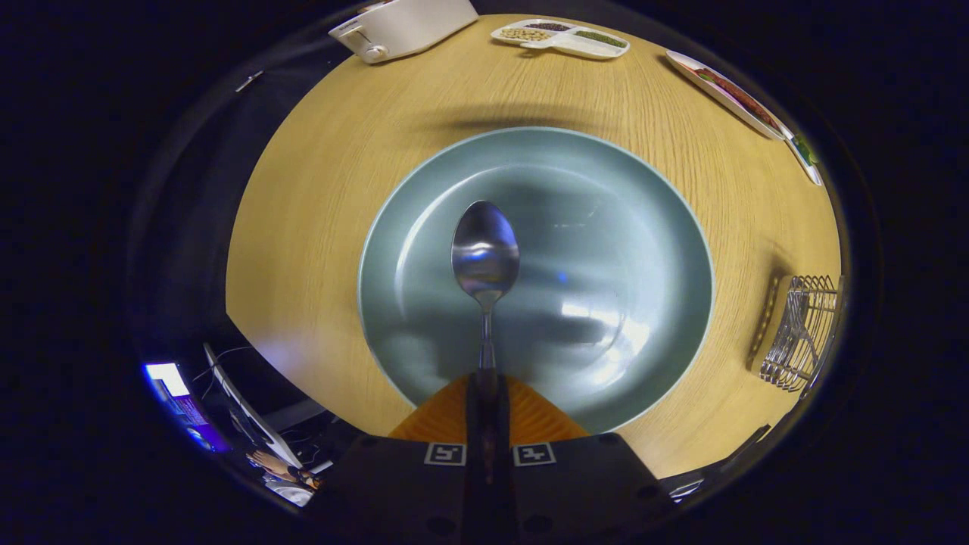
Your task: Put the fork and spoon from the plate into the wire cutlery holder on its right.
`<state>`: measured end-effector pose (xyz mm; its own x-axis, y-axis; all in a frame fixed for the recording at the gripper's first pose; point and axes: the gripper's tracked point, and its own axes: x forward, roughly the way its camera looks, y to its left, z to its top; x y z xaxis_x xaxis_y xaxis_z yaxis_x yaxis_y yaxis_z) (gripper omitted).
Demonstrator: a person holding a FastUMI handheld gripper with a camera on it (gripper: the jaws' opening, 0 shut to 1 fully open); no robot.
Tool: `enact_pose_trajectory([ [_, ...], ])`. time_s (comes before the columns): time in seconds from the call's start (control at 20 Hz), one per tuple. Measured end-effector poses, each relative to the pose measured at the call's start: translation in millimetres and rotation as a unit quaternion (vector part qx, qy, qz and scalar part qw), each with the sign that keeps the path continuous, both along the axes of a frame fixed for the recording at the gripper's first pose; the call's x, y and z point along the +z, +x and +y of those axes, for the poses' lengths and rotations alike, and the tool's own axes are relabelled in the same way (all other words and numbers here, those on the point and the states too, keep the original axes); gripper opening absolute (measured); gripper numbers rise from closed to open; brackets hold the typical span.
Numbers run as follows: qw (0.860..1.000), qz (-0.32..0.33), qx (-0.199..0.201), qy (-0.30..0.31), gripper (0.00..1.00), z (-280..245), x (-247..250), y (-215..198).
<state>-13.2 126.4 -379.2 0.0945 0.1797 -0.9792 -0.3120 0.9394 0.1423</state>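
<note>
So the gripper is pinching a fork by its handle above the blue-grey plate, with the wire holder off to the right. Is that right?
Not quite: it is a spoon, not a fork. The gripper view shows the gripper shut on the spoon's handle, its bowl out ahead of the fingers above the blue-grey plate. The wire holder does stand to the right of the plate.

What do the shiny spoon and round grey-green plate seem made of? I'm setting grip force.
Shiny spoon, clamped between the gripper fingers: polished metal, likely steel, with mirror reflections. Round grey-green plate: probably glazed ceramic, given its glossy highlights, though melamine is possible.
</note>
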Motion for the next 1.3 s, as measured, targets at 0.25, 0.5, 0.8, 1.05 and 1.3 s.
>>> enact_pose_trajectory([
  [0.25,0.999,0.008,-0.024,0.032,0.08,-11.5,30.1,0.6],
  [0.5,0.997,-0.002,-0.034,0.066,0.08,-31.5,78.9,5.7],
  [0.8,0.998,-0.011,-0.029,0.046,0.08,-114.2,149.1,7.3],
  [1.05,0.999,0.013,-0.051,0.001,0.08,-193.3,166.8,2.9],
  [1.3,0.996,0.054,-0.067,-0.025,0.08,-237.5,158.2,5.5],
])
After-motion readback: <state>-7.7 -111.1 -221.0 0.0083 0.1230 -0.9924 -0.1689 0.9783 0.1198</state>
